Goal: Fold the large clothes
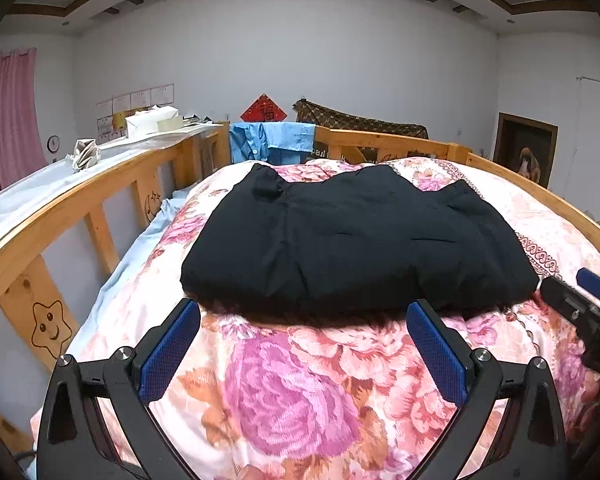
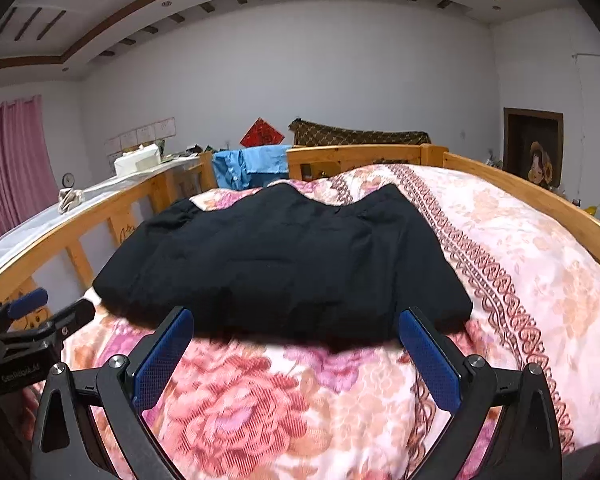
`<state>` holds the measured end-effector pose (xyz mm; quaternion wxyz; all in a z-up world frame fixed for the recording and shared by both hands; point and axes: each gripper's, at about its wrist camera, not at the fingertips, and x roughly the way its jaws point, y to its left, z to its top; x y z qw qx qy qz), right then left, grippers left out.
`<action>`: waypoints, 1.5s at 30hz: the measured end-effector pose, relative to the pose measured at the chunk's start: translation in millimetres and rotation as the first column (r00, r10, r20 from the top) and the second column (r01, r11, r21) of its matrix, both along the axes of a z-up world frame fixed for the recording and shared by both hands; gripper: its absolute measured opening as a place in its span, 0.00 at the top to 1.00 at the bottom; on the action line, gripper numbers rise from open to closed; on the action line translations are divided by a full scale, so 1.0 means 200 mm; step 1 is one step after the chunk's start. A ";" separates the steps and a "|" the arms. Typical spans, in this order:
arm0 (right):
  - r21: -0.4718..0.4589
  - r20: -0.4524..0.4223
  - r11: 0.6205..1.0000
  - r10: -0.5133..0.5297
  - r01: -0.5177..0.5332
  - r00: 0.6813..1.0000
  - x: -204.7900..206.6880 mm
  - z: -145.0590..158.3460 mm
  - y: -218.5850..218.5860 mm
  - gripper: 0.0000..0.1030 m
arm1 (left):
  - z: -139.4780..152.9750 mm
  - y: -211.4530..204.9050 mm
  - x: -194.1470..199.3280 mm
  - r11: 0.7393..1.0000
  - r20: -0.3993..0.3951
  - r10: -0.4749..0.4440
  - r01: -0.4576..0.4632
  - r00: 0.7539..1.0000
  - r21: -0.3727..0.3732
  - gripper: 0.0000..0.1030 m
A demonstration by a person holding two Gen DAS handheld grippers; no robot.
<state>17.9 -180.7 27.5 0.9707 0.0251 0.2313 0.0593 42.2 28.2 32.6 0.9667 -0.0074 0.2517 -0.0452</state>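
Black cloth, one garment (image 1: 356, 240), lay folded into a thick rectangle on the flowered quilt (image 1: 292, 392) of the wooden bed (image 1: 100, 184), near its middle and just ahead of both tools. The left hand-held gripper (image 1: 303, 344) and the right hand-held gripper (image 2: 296, 354), two in all, hung with jaws spread wide and nothing in them. The fold seemed nearly finished; a next move would likely call for pinching the near edge at two points.
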 end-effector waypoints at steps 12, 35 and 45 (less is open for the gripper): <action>-0.007 -0.055 0.999 -0.035 0.035 0.998 -0.12 -0.05 -0.04 0.00 | 0.00 0.01 -0.15 0.998 0.011 0.063 -0.063 0.998 -0.022 0.02; -0.029 -0.098 0.999 -0.045 0.043 0.994 -0.09 -0.07 -0.03 0.00 | -0.06 0.00 -0.12 0.995 -0.065 0.096 -0.095 0.993 0.024 0.02; -0.028 -0.105 0.998 -0.051 0.049 0.993 -0.09 -0.07 -0.04 0.00 | -0.05 0.00 -0.12 0.995 -0.066 0.101 -0.100 0.993 0.021 0.02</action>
